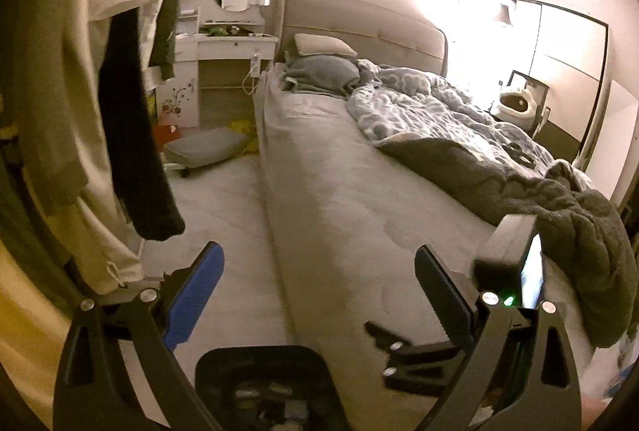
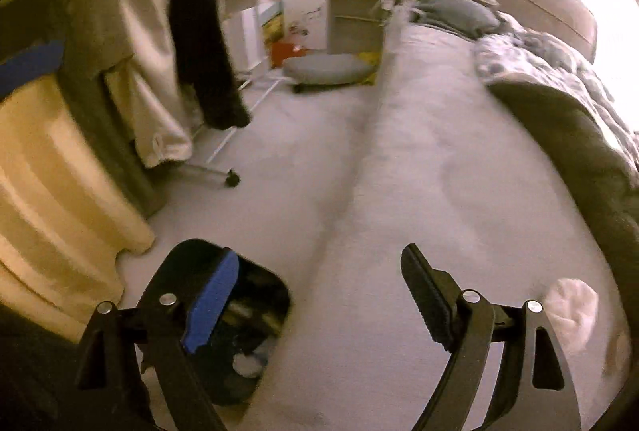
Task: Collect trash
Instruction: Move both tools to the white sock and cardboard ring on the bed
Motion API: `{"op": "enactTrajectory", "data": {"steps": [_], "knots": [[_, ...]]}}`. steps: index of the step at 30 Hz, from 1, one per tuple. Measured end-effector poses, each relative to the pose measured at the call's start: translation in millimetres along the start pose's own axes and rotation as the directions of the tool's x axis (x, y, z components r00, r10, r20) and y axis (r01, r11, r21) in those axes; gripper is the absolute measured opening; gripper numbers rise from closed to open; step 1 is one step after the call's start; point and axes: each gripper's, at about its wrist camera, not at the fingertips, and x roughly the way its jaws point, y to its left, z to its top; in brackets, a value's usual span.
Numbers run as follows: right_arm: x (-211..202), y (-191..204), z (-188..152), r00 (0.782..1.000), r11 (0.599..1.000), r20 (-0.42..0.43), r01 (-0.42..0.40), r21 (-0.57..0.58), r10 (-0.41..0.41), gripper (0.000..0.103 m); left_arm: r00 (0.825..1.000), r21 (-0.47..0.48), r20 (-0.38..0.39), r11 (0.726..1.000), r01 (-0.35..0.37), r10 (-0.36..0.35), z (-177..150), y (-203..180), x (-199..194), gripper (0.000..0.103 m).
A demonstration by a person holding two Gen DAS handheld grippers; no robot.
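Jaws of right gripper (image 2: pixel 319 295) spread wide, nothing between; likewise left gripper (image 1: pixel 319 291), spread and empty. Black trash bin (image 2: pixel 243 327) on floor against near corner of bed (image 2: pixel 439 171), just below and left of right gripper's blue pad, some trash already inside. Pale crumpled wad (image 2: pixel 571 307), probably next trash, on bed right of bin, just outside right gripper's black finger. No clear long axis. Right hand judged nearer.
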Motion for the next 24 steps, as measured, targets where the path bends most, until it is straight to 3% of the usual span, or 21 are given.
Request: {"op": "enactTrajectory", "data": {"steps": [9,17,24], "knots": [[-30.2,-74.6,-24.5,0.993,0.992,0.053,0.103,0.075,-0.107,0.085,0.990,-0.012,-0.069,0.992,0.125,-0.126,-7.9,-51.6,37.7,0.098],[-59.2,-149.4,-51.3,0.977,0.967,0.076,0.184,0.174,-0.200,0.090,0.986,0.121,-0.060,0.980,0.161,-0.155,-11.0,-117.6,58.1,0.098],[-83.7,-201.4,-80.3,0.960,0.942,0.063,0.254,0.221,-0.274,0.091,0.974,0.172,-0.123,0.963,0.208,-0.188,-26.1,-167.6,92.7,0.098]]}}
